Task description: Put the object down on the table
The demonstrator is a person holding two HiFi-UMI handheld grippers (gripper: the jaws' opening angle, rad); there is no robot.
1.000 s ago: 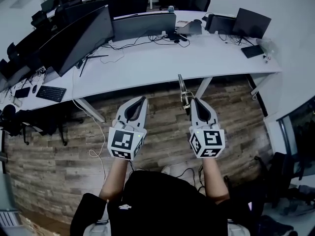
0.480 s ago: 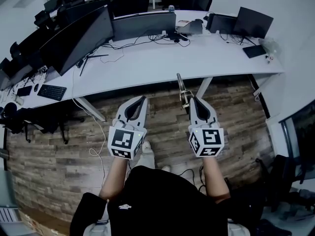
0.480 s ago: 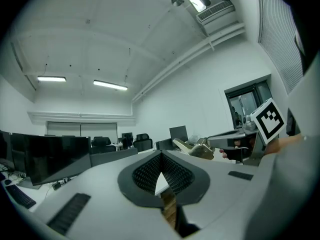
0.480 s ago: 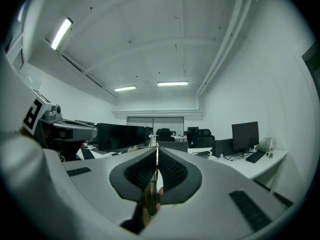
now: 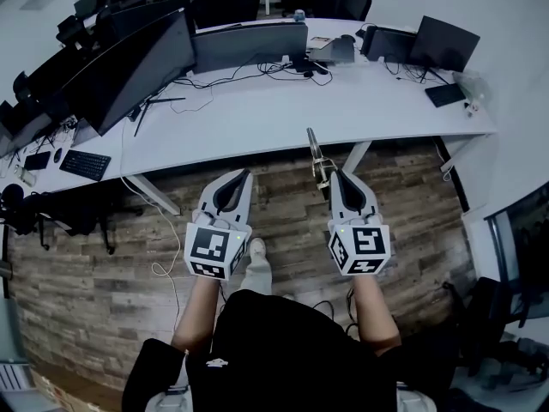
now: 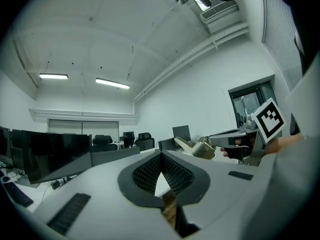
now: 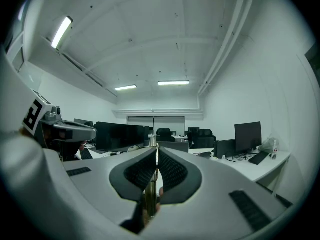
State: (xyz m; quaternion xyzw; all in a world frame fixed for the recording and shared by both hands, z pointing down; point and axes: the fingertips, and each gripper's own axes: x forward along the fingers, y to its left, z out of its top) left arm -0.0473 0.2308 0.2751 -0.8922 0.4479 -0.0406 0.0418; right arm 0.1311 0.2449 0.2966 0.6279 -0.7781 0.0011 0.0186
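Head view: left gripper (image 5: 247, 174) and right gripper (image 5: 334, 177) hang over the floor (image 5: 283, 200) short of the table (image 5: 257, 118), object (image 5: 317, 154) sticking up from the right; left gripper view: jaws together, empty; right gripper view: jaws clamped on the object.

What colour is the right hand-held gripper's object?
The object is brassy gold, clearest in the left gripper view.
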